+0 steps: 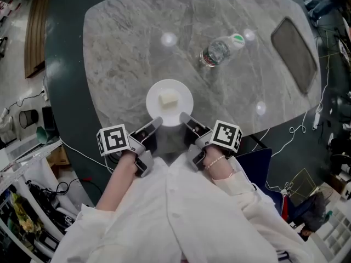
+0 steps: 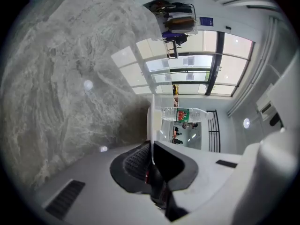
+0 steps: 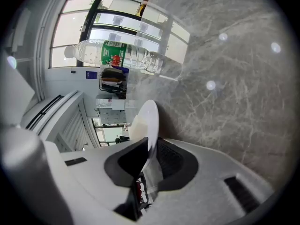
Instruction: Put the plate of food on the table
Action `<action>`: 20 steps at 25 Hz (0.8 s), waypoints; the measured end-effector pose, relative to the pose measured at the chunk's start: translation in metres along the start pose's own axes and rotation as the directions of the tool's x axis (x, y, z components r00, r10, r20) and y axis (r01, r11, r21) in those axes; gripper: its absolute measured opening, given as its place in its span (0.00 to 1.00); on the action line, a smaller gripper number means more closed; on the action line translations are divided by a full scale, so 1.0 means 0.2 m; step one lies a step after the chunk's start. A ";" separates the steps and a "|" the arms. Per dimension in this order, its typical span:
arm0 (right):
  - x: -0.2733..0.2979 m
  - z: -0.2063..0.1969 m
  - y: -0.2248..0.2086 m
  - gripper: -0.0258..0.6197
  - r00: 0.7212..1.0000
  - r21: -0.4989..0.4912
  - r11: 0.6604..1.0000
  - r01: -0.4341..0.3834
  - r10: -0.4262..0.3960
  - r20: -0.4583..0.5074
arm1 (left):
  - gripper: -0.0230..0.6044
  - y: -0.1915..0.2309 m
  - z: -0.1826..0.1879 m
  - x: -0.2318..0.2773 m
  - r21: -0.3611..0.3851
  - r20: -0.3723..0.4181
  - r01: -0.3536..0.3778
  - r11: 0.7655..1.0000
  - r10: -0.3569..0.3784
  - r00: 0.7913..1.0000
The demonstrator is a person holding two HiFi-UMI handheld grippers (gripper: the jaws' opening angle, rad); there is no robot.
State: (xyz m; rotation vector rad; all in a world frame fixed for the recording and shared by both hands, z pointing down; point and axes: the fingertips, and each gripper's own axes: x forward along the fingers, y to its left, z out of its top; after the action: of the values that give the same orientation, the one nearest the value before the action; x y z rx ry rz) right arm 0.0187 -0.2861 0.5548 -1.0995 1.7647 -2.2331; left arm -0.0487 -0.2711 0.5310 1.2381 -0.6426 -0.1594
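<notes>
A white plate (image 1: 178,92) with a pale block of food (image 1: 169,98) sits low over the near edge of the grey marble table (image 1: 131,43). I cannot tell whether it touches the tabletop. My left gripper (image 1: 155,123) is shut on the plate's near-left rim, and my right gripper (image 1: 185,117) is shut on its near-right rim. In the left gripper view the plate (image 2: 151,121) shows edge-on, pinched by the left gripper (image 2: 151,150). The right gripper view shows the plate (image 3: 151,118) clamped in the right gripper (image 3: 150,146), with the food (image 3: 137,124) beside its face.
A clear plastic water bottle (image 1: 219,49) with a green cap lies on its side beyond the plate, also seen as the bottle (image 3: 117,54) and bottle (image 2: 183,113). A dark grey rectangular mat (image 1: 294,53) lies at the table's far right. Cables and clutter cover the floor around the table.
</notes>
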 end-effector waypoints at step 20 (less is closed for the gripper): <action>-0.02 -0.04 -0.01 0.12 0.999 0.009 0.999 0.042 -0.041 -0.028 | 0.08 0.01 0.08 0.06 0.006 0.000 0.019 1.000 -0.019 1.000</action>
State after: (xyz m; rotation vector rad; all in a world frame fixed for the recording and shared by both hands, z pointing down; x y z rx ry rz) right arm 0.0178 -0.2763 0.5544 -1.1185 1.7554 -2.2893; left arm -0.0479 -0.2879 0.5399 1.2503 -0.6321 -0.1733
